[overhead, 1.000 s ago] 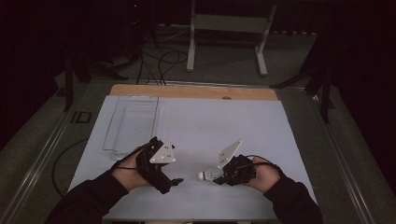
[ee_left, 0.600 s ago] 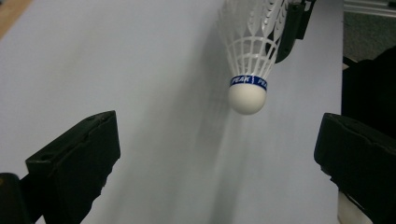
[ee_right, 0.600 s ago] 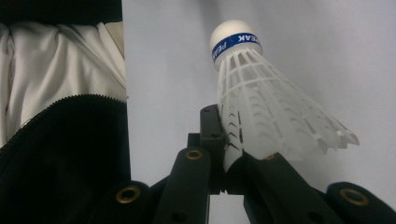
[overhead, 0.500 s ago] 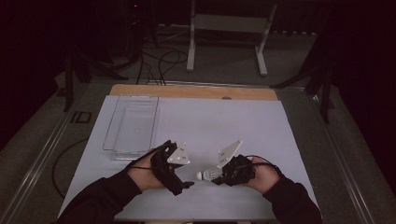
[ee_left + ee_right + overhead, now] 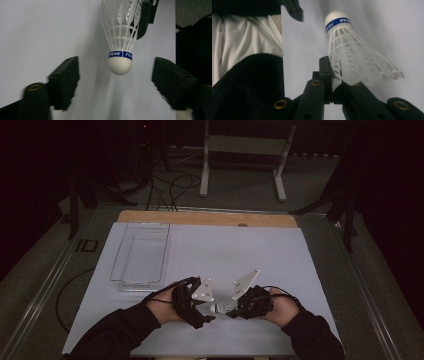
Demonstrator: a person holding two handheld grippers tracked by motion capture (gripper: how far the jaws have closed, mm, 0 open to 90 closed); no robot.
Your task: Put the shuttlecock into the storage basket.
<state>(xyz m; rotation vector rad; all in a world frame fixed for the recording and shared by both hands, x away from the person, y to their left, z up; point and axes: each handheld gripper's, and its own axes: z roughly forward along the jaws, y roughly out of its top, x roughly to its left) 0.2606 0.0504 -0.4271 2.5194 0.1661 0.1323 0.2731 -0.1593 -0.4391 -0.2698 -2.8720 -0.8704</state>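
A white feather-style shuttlecock (image 5: 222, 308) with a blue "PEAK" band hangs just above the white sheet, between my two grippers. My right gripper (image 5: 235, 310) is shut on the rim of its skirt (image 5: 352, 60), with the cork pointing away from that gripper (image 5: 334, 75). My left gripper (image 5: 206, 312) faces it from the left and is open. In the left gripper view the cork (image 5: 120, 66) sits between the two spread jaws, touching neither. My left gripper (image 5: 117, 83) holds nothing.
A clear plastic tray (image 5: 142, 255) lies on the white sheet (image 5: 260, 255) at the left, behind my left hand. A wooden board edge (image 5: 205, 217) runs along the back. A white shirt and black jacket (image 5: 242, 62) lie close to the right gripper.
My left gripper has moved right, up to the shuttlecock, so the cork now lies between its open jaws. The right gripper has kept still with the shuttlecock.
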